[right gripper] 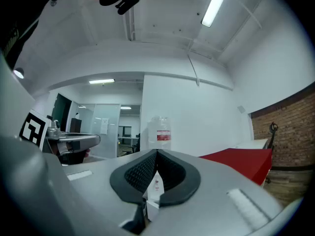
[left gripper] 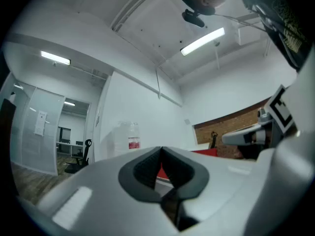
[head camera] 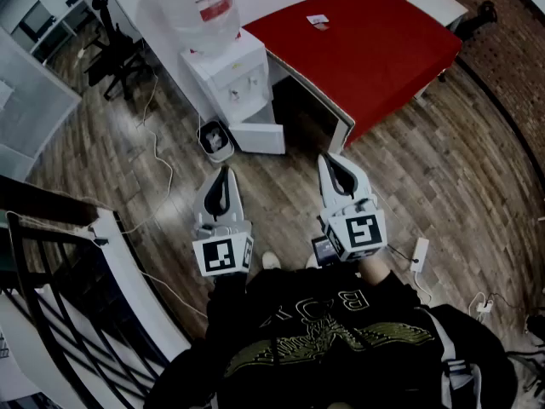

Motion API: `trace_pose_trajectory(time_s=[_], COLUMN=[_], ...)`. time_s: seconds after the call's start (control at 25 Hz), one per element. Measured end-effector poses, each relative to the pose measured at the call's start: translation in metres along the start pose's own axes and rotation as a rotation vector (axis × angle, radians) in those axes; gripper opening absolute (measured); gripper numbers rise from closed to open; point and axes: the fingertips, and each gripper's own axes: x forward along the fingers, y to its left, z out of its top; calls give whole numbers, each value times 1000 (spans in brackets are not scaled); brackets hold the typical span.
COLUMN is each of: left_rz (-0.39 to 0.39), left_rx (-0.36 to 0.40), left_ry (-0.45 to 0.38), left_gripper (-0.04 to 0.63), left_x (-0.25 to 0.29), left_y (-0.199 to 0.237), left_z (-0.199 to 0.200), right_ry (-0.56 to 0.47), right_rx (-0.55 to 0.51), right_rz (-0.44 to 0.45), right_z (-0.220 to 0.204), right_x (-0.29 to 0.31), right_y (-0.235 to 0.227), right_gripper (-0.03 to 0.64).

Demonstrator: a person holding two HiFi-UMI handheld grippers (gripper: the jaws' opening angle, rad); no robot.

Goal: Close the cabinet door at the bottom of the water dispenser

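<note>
the water dispenser [head camera: 232,79] stood ahead of us by the wall. its cabinet door [head camera: 257,138] hung open low down, reaching sideways toward the red worktop [head camera: 366,49]. a small bin [head camera: 215,140] sat just left of it. bare floor [head camera: 281,186] lay between. our left gripper [head camera: 223,174] and right gripper [head camera: 329,162] had fingers shut on nothing.

In both gripper views my jaws hide the door [head camera: 257,137] of the dispenser [head camera: 230,79]. In the head view the bottle [head camera: 200,7] is cut off at the top, and the small item [head camera: 318,21] on the table [head camera: 366,49] is too small to tell.
</note>
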Motion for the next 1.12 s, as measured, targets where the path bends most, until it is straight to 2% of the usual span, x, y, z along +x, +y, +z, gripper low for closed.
trace_pose_trajectory(time_s=[0.08,0.16,0.44,0.6,0.92,1.12], left_rz=[-3,-5,27,33,-9,-49], left_rx=[36,52,38,38,17,58], left_ry=[-88,-125,-81,-103,-124,-121], left_gripper=[6,6,6,6,6,6], left_x=[37,53,77,116,199,260], left_y=[8,11,25,54,112,137], left_z=[14,17,-8,-8,-10,-20], right_ry=[-108,-160,-121,-128,-165,-168], right_rx=[-36,-51,-32,-39,-11,29], right_rz=[8,16,42,31,22,17], right_z=[21,26,6,10,30,33], right_x=[37,56,93,138,234,295], right_y=[-11,-13,-18,-23,-16,-25], right_gripper=[-2,-2,-2,-2,-2,-2])
